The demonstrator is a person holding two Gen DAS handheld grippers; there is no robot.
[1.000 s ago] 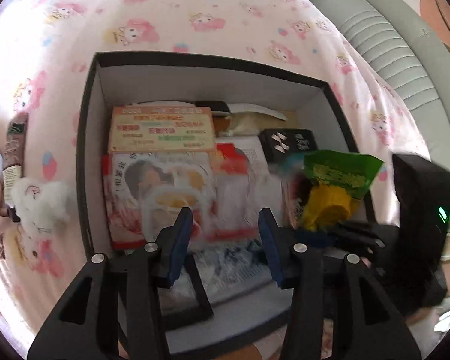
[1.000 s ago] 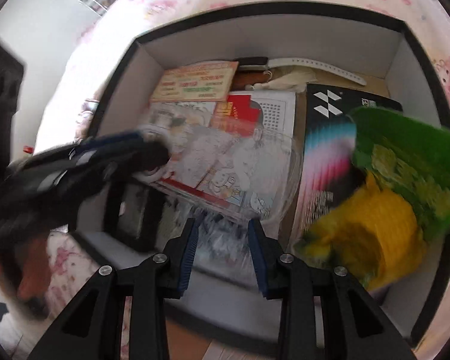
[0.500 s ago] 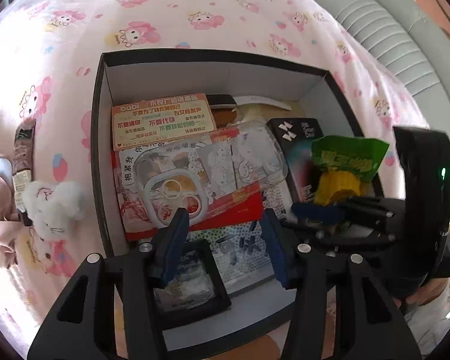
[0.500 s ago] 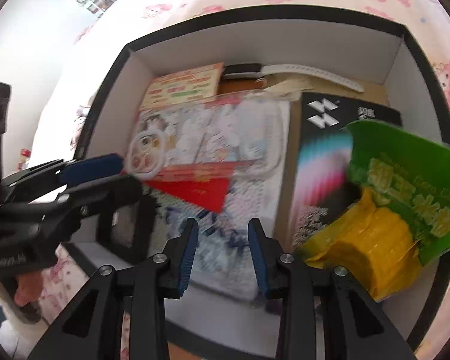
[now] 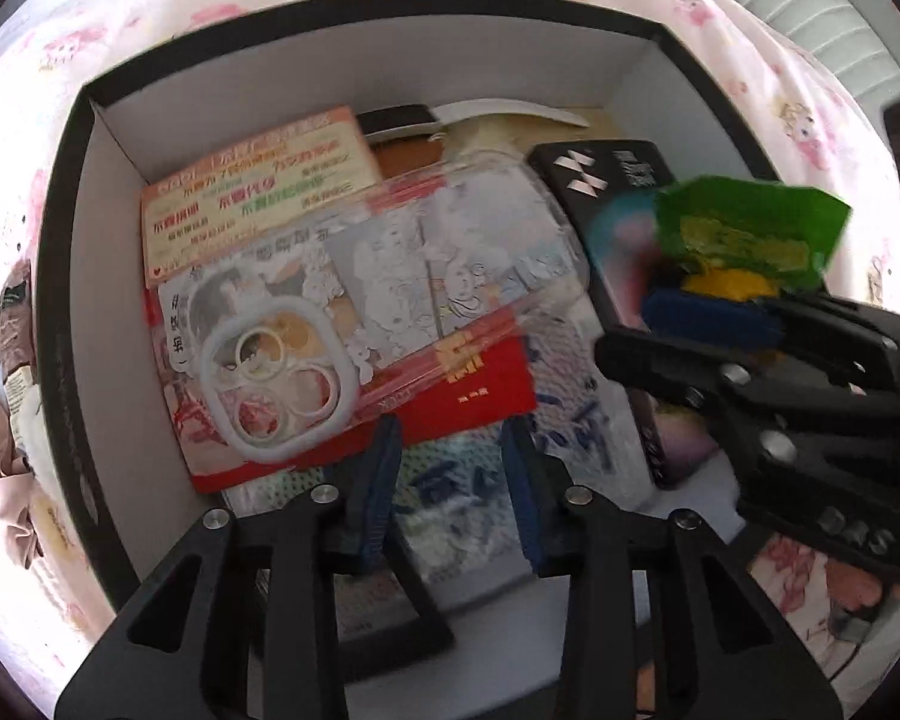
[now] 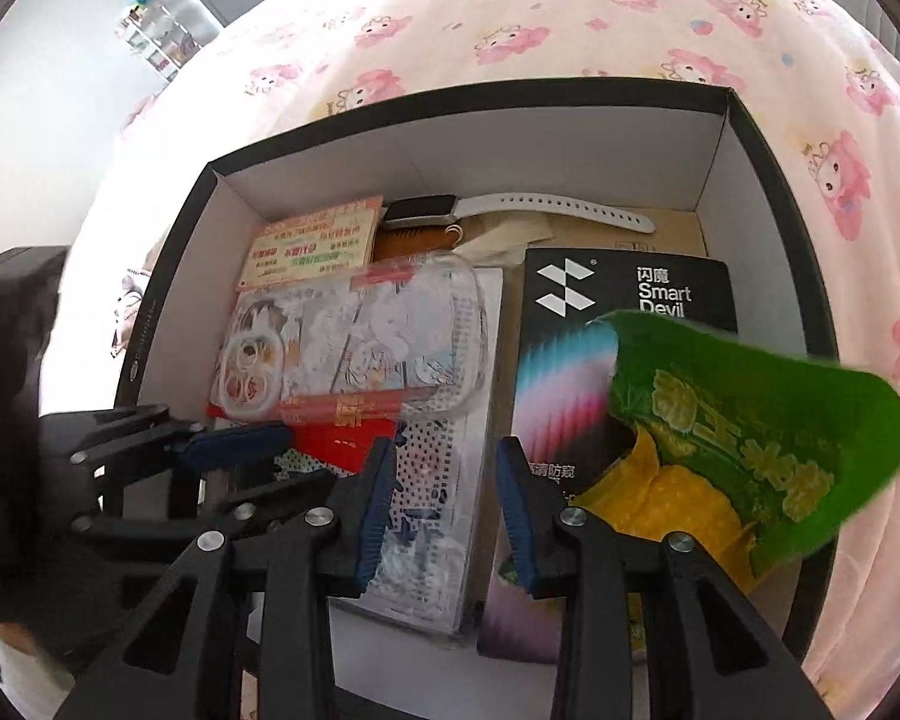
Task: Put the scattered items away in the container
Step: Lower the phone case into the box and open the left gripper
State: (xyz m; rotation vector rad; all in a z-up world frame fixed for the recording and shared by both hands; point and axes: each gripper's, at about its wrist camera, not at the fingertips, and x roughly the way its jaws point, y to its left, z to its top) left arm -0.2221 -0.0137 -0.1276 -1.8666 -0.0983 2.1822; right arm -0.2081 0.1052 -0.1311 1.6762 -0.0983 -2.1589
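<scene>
Black-walled box (image 6: 768, 138) on the pink sheet (image 6: 570, 12). Only the right view shows the watch (image 6: 510, 207) at the box's far wall; only the left shows clutter outside its left wall. Left gripper (image 5: 450, 474) closing, nothing between its jaws, over the box's near end. Right gripper (image 6: 444, 504) part open, empty; the green snack bag (image 6: 750, 438) sits beside it, inside the box.

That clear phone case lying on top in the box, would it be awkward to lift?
Probably light: the phone case is thin, see-through plastic. Likely slick and bendy, so it might flex or slide. It lies flat on other packets, leaving little edge to pinch.
</scene>
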